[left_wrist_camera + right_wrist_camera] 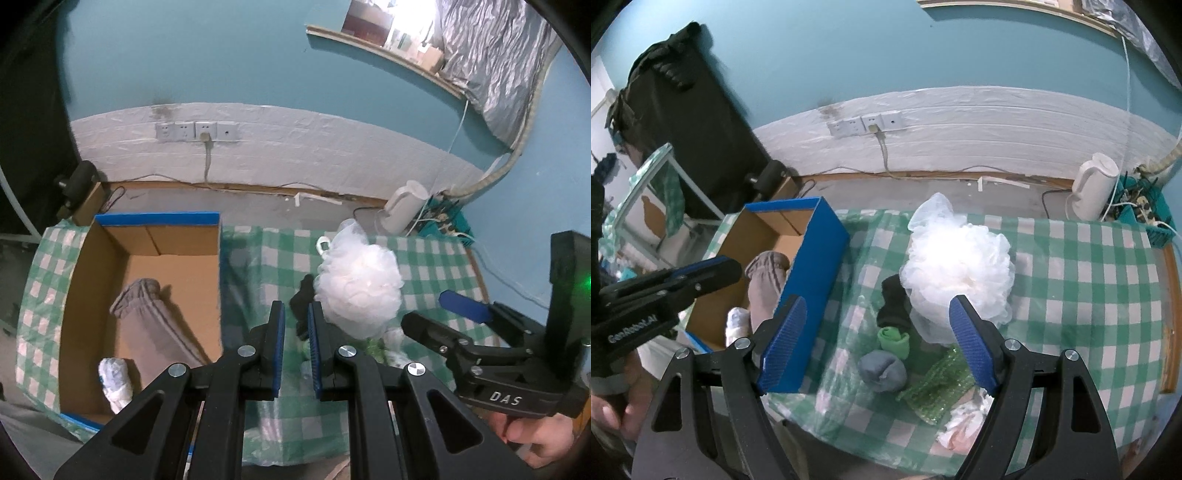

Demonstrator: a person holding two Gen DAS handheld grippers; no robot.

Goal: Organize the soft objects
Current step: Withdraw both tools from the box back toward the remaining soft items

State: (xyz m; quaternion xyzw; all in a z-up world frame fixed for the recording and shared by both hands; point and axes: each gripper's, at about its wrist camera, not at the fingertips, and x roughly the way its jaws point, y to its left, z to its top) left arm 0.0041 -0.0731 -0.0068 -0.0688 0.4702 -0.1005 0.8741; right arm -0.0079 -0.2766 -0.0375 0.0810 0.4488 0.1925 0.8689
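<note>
Nearly together and gripping nothing, the left gripper's (297,314) jaws hover beside the cardboard box (88,258) on their left, which holds a grey garment (155,325). Right gripper (877,314) jaws gape wide and empty, with rolled green sock (895,339) and grey sock (882,373) between them and the white mesh pouf (956,266) just beyond.

A green-and-white checked cloth (1071,295) covers the table through the middle of the frame. At left stands a box (812,266) with blue outer walls and plain brown cardboard inside; in it lie a grey-brown garment (155,325) and a white bundle (114,380). A white mesh puff (956,266) sits at centre, with a black sock (894,306), a bright green roll (895,341), a blue-grey roll (882,373) and a sparkly green strip (938,384) below it. The wall (184,55) above is teal.
</note>
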